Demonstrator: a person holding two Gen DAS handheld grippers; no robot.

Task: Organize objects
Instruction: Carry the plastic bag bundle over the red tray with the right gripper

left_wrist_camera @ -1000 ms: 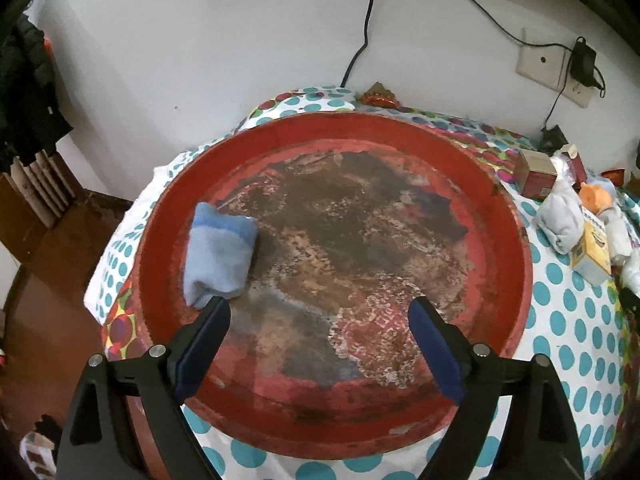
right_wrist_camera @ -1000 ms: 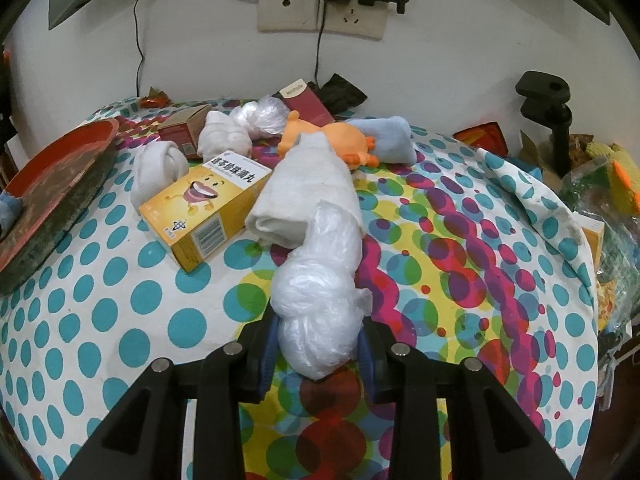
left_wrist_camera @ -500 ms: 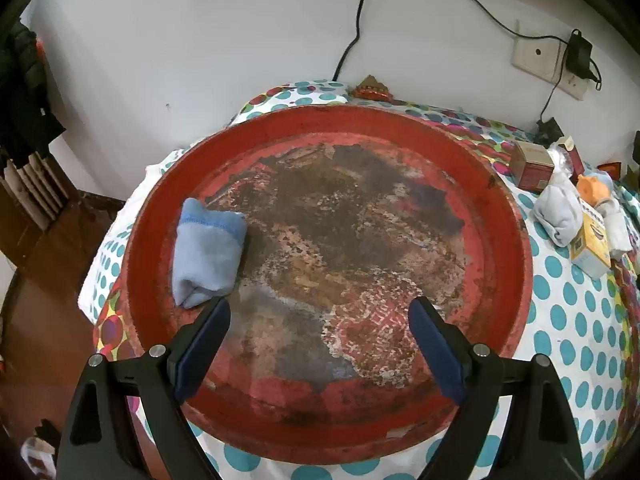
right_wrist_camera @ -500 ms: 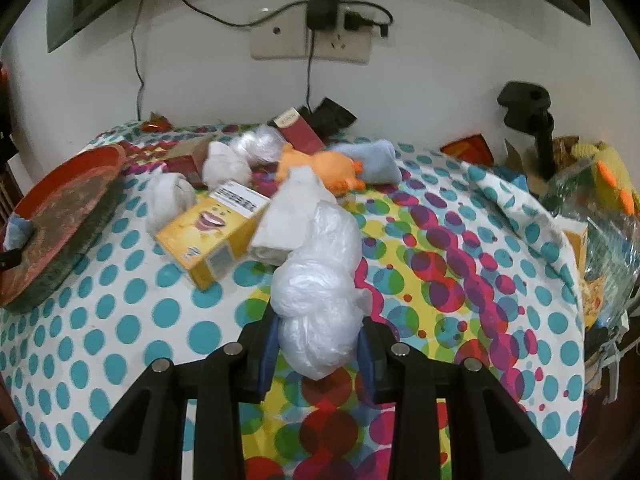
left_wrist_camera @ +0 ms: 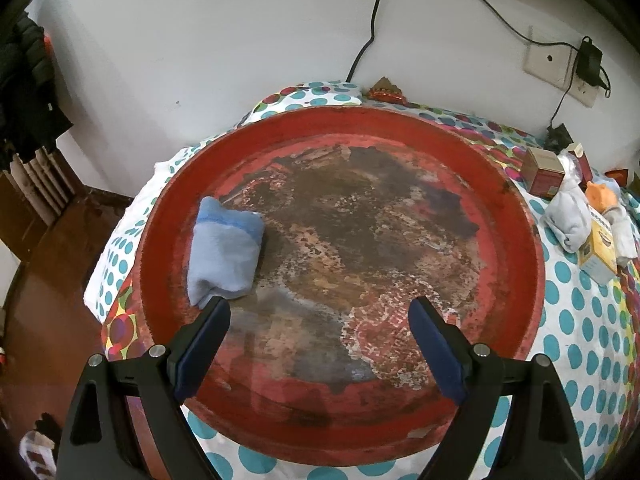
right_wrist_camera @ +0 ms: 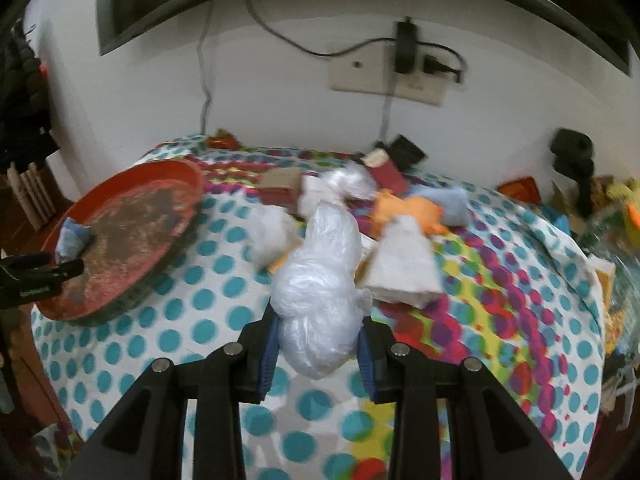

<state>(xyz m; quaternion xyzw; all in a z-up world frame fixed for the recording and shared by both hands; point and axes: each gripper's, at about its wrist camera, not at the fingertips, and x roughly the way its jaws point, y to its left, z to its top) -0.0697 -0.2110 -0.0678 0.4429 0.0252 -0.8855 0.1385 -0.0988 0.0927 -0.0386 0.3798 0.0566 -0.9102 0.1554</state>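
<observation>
Ahead and to the left of the right hand-held gripper (right_wrist_camera: 316, 354), the red tray (right_wrist_camera: 176, 168) is sitting on the desk (right_wrist_camera: 200, 332), with a blue rolled cloth (right_wrist_camera: 72, 238) lying near its left rim. That gripper is clenching a white plastic bag bundle (right_wrist_camera: 320, 292), whose long axis is running straight ahead. Directly over the tray, the left hand-held gripper (left_wrist_camera: 320, 320) is hanging released, so it is nearer.
</observation>
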